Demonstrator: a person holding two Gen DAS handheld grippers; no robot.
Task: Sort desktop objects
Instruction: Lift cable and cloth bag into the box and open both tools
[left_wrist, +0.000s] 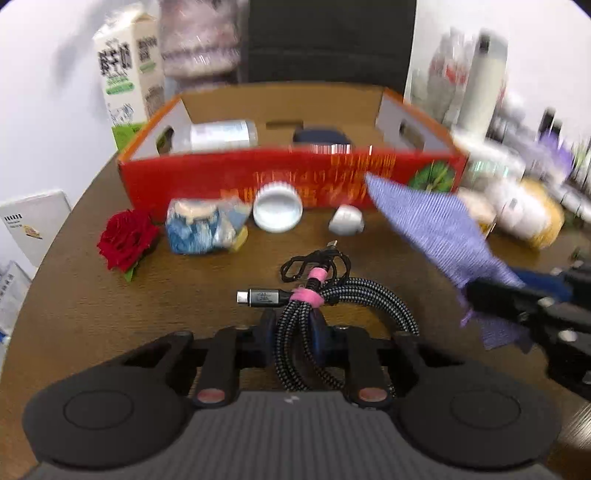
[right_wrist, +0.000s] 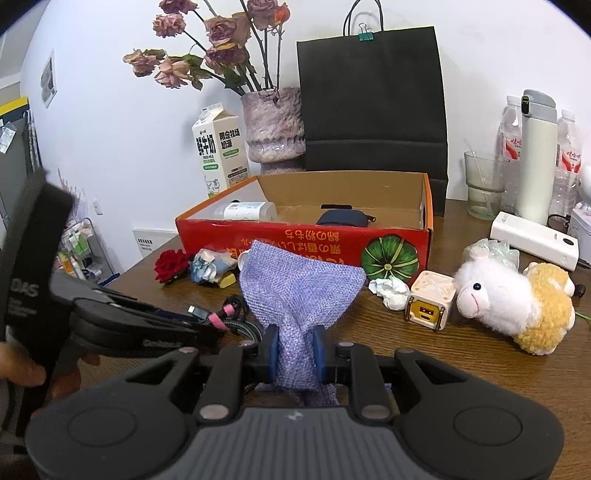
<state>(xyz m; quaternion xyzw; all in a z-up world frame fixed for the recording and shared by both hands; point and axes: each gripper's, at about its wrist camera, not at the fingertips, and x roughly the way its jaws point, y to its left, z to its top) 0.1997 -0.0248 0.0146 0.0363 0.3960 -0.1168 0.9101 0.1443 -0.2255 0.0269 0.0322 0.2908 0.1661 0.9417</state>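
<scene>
The left gripper (left_wrist: 293, 338) is clamped on the braided cable bundle (left_wrist: 332, 295), at six o'clock from the red box (left_wrist: 258, 177). The cable looks springy and light; gripping beside its pink tie (left_wrist: 306, 298) should keep the coils together. At three o'clock, the right gripper (right_wrist: 295, 356) pinches the limp purple pouch (right_wrist: 299, 284) by its gathered neck.

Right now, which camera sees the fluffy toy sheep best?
The right wrist view: the toy sheep lies sharp and whole on the table. In the left wrist view it is a blur at the right edge, partly hidden behind the purple bag.
</scene>
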